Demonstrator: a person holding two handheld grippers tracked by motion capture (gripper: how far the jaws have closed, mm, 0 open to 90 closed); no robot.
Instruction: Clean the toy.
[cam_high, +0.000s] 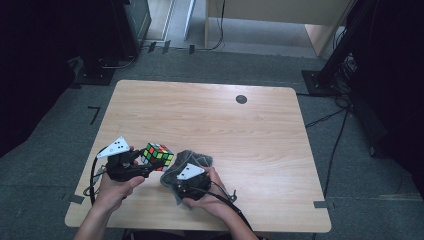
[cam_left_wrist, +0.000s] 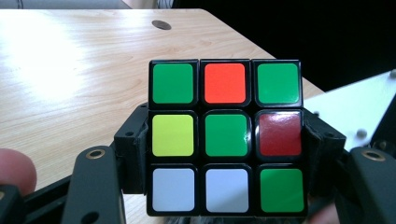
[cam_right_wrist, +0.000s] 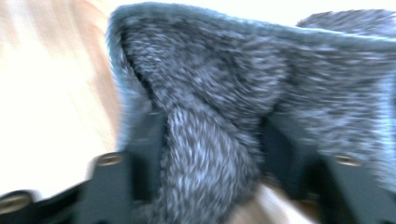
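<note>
In the high view the left tool (cam_high: 141, 161) sits at the lower left of the frame, above the near part of the wooden counter (cam_high: 250, 145), and it is clenched on a Rubik's cube (cam_high: 158, 155), which is held just off the counter surface. The left gripper view shows that grip closely: the cube (cam_left_wrist: 225, 137) fills the centre of the frame with a mostly green face toward the camera (red, yellow and white squares mixed in), and the two black jaws press against its left and right sides at the middle row. Just to the right of the cube in the high view lies a grey fuzzy cloth (cam_high: 187, 161), bunched up on the counter near the lower centre. The right tool (cam_high: 186, 181) is at that cloth, and in the right gripper view, which is blurred, a fold of the cloth (cam_right_wrist: 210, 154) sits pinched between its jaws, so it grasps the fabric. A small dark round disc (cam_high: 241, 99) lies on the counter at the upper centre.
</note>
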